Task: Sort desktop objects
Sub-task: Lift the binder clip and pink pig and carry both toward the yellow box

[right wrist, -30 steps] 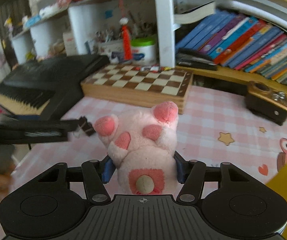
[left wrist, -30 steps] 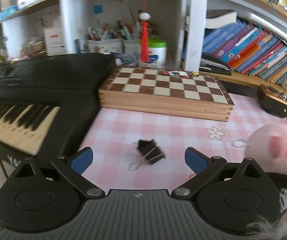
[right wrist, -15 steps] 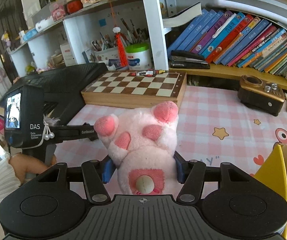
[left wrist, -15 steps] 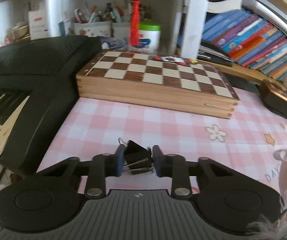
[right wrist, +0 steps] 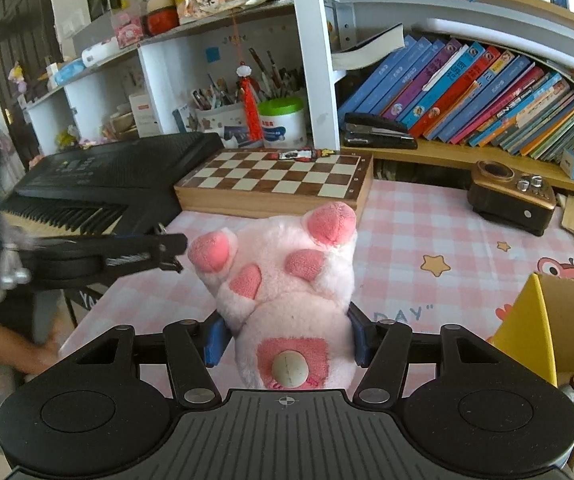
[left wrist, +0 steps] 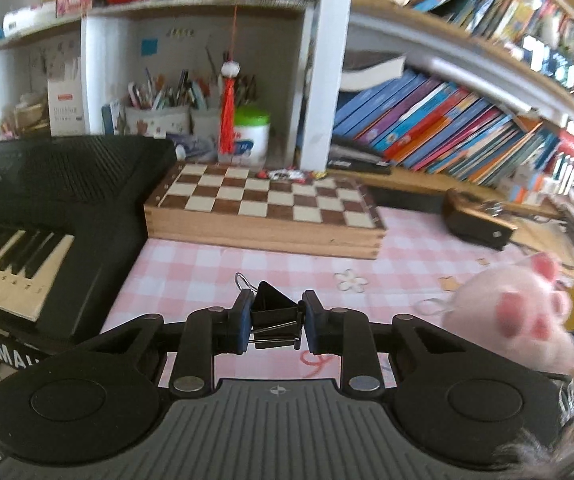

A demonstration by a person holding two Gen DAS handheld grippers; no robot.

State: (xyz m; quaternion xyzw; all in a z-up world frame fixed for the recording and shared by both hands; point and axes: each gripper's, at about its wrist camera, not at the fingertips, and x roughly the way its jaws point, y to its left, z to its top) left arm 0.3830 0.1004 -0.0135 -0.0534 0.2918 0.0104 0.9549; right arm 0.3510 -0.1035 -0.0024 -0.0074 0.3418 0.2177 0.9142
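Note:
My left gripper is shut on a black binder clip, lifted off the pink checked tablecloth; its wire handles stick out up-left and below. My right gripper is shut on a pink plush toy with pink paw pads, held upside down above the cloth. In the left wrist view the plush toy shows blurred at the right. In the right wrist view the left gripper reaches in from the left, beside the plush.
A wooden chessboard box lies ahead, a black keyboard to the left, a brown radio to the right. A yellow cardboard box stands open at the right edge. Shelves with books and pen pots line the back.
The left gripper closed on the binder clip that lay on the cloth and lifted it. The right gripper kept its hold on the plush and rose slightly.

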